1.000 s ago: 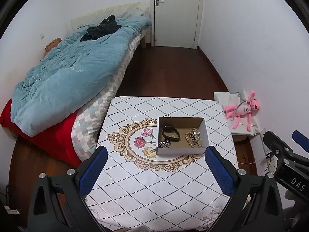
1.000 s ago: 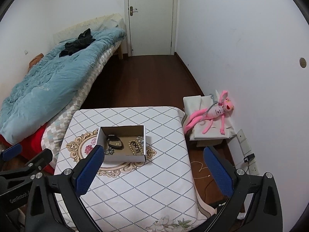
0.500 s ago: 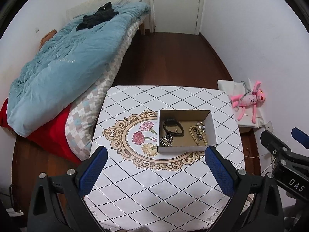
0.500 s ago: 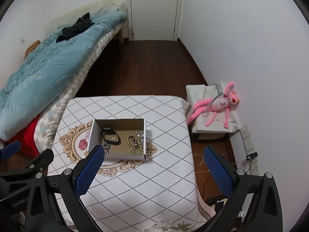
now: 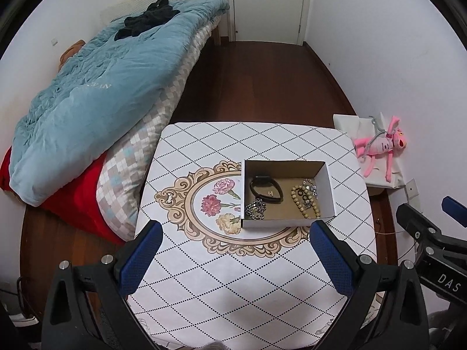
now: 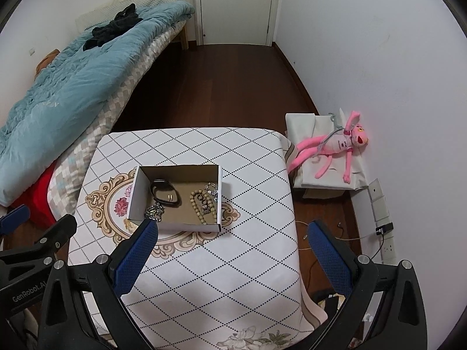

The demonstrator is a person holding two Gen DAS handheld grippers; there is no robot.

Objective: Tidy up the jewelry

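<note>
Left wrist view
Left hand-held gripper (image 5: 235, 258): wide apart, holding nothing, hanging above the near part of the tabletop (image 5: 221, 285).
Jewelry box (image 5: 287, 222): open cardboard box, right of the middle of the tabletop, partly over the flower ornament of the cloth.
Inside the box: a dark bracelet (image 5: 266, 192) at left, a silver chain (image 5: 255, 209) in the near left corner, a bead string (image 5: 305, 204) at right with some metal pieces tangled at its far end.
Step in hand, as I judge: approaching the box to take one piece. It is better to go down straight, with the fingers above one single piece, and to close slowly so the box does not slide.
Room: bed (image 5: 96, 96) with blue blanket at left, dark wooden floor, white door behind, pink plush toy (image 5: 379, 145) on a low white box by the wall.

Right wrist view
Right hand-held gripper (image 6: 233, 249): also wide apart and empty; its left finger (image 6: 135, 258) stands in the picture before the near left corner of the jewelry box (image 6: 189, 227), and I cannot tell whether it touches.
Bead string (image 6: 200, 207): near the right wall of the box, the easiest one for this side.
Risk: the tangled pieces can come up together.
Surface: soft white cloth with diamond pattern on the tabletop (image 6: 204, 277).
</note>
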